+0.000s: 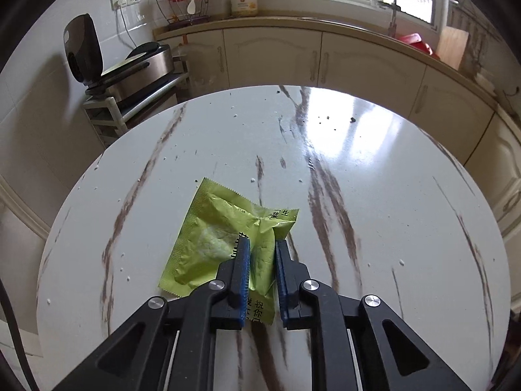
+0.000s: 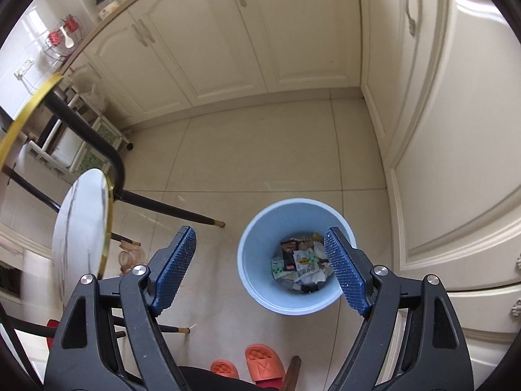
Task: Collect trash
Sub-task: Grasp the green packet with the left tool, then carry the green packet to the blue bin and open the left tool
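Left gripper (image 1: pixel 262 254) is low over the round marble-look surface (image 1: pixel 374 202), jaws nearly together w/ a fold of the green wrapper (image 1: pixel 221 238) pinched between the blue pads; wrapper looks gripped, though a thin gap shows on the right pad's side. Wrapper is crumpled, black print on it, lying toward the near edge of the surface, slightly left of centre; most of it spreads out to the left of the jaws & rests flat on the top. Small dark crumbs (image 1: pixel 352 119) sit near the far edge, white specks scattered across the rest.

Right gripper (image 2: pixel 262 251) is off the surface, up over the floor, pointing down; jaws spread wide, nothing between them. Pale blue bin (image 2: pixel 257 280) stands on the tiled floor below, mostly between the two pads as seen from the right wrist cam, its right side behind the right pad. Bin's bottom holds assorted packets & wrappers (image 2: pixel 301 262). Gold-rimmed edge of the surface (image 2: pixel 107 224) shows at left, w/ dark legs (image 2: pixel 169 208) splayed under it. Orange slippers (image 2: pixel 260 363) on the floor at the bottom of the view, near side of the bin.
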